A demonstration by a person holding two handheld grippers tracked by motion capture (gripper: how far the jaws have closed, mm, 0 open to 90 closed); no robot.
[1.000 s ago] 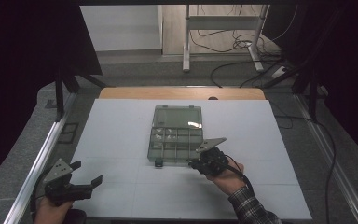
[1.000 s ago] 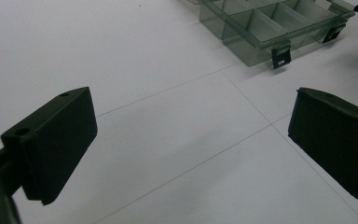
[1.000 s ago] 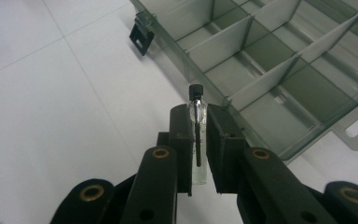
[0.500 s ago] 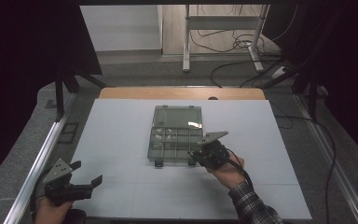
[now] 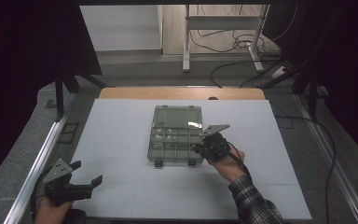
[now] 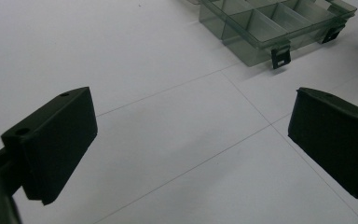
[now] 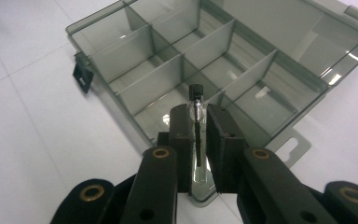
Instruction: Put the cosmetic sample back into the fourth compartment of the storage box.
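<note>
The small vial (image 7: pixel 196 119) with its black cap sits pinched between the right gripper (image 5: pixel 204 148) fingers, now edged over the organizer box (image 5: pixel 175 135) at mid-frame — close to dropping in. The left gripper (image 5: pixel 87 180) idles wide open, lower left.

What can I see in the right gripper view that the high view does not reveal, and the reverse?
Right gripper view: a small clear vial with a black cap, clamped in the right claw over a compartment. High view: the left claw, open, near the table's front left corner, and the floor cables beyond. Both: the open, empty compartment box.
</note>
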